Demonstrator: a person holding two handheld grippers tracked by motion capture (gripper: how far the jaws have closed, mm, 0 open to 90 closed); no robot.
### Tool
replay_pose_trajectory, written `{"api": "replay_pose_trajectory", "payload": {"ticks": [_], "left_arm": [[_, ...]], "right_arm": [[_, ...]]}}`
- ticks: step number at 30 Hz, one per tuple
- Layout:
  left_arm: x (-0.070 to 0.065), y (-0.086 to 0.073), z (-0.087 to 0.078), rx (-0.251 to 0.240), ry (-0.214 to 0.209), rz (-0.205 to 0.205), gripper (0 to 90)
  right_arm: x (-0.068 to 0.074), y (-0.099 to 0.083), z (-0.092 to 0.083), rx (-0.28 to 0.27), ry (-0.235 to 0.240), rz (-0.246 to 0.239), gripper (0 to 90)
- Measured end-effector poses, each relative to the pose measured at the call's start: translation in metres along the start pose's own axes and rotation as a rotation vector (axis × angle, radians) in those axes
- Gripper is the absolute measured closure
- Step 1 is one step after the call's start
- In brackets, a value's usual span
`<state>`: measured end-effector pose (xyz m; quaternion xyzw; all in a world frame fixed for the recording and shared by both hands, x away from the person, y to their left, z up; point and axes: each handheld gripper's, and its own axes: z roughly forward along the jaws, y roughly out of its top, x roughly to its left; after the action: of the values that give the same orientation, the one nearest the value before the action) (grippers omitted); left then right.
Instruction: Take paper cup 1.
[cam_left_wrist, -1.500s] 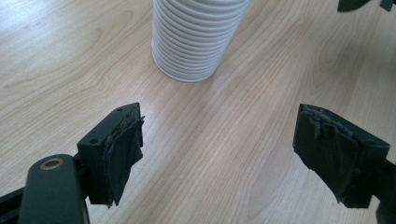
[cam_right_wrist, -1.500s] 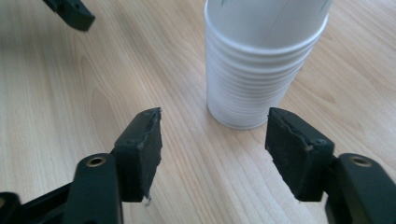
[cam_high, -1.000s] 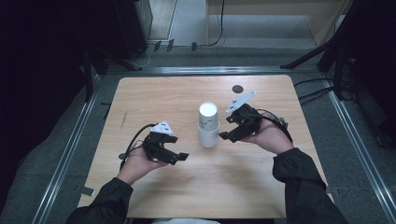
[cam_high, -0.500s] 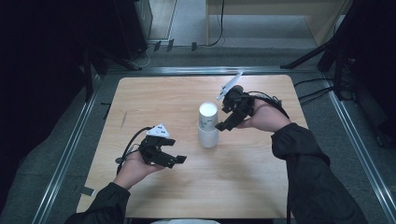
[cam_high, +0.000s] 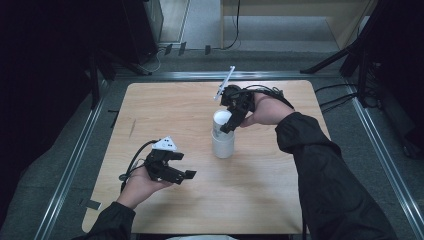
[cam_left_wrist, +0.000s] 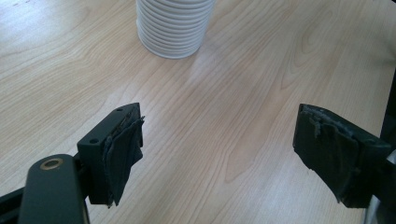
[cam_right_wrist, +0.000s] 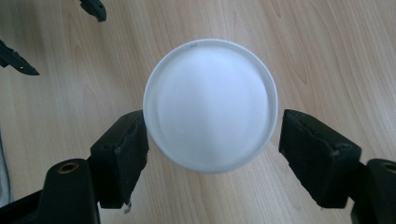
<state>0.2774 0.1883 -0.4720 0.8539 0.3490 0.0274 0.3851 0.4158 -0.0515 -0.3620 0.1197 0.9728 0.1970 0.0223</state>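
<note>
Closest to the near edge of the wooden surface (cam_high: 280, 200) is the left hand (cam_high: 137, 185), holding the left tongs (cam_high: 186, 173) low over the wood, a bit left of centre. The jaws stand wide apart with nothing between them, just bare wood grain in the gap when you look along them. They point toward the stack of white cups (cam_high: 222, 142), which is well apart from them.

That stack stands upright around the middle of the surface. From the left gripper view you can see its base (cam_left_wrist: 175, 28) is a column of ribbed rims nested tightly, sitting flat on the wood.

Right over it hang the right tongs (cam_high: 229, 120), reaching in from the far right and pointing down at the top of the stack. Looking straight down along them, the round white top (cam_right_wrist: 210, 105) sits between the two pads (cam_right_wrist: 123, 154). The jaws have just been opening. The left pad looks right at the rim, the right one has a sliver of wood showing in between, so it's not a grip.

Farther back, the right hand (cam_high: 265, 110) and its dark sleeve (cam_high: 320, 170) come in from the right.
</note>
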Motion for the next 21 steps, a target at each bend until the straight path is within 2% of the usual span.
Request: {"api": "replay_pose_trajectory", "payload": {"ticks": [3, 6, 8, 9, 14, 21], "left_arm": [[0.0, -0.001, -0.001, 0.0, 0.001, 0.001, 16.1], [0.001, -0.002, -0.002, -0.002, 0.001, 0.001, 16.1], [0.001, -0.002, -0.003, -0.003, 0.002, 0.0, 16.1], [0.002, -0.002, -0.003, -0.005, 0.001, -0.001, 16.1], [0.002, -0.002, -0.003, -0.002, 0.003, -0.002, 16.1], [0.004, 0.0, -0.003, -0.006, -0.007, -0.006, 16.1]], "right_arm": [[0.0, 0.005, 0.003, 0.017, -0.006, -0.01, 25.0], [0.0, 0.01, 0.005, 0.031, 0.011, -0.014, 32.3], [0.0, 0.011, 0.006, 0.039, 0.013, -0.019, 32.6], [0.001, 0.012, 0.006, 0.052, 0.014, -0.002, 33.0], [0.0, 0.012, 0.004, 0.056, 0.008, -0.007, 33.3], [0.0, 0.014, -0.006, 0.026, 0.009, 0.013, 33.8]]}}
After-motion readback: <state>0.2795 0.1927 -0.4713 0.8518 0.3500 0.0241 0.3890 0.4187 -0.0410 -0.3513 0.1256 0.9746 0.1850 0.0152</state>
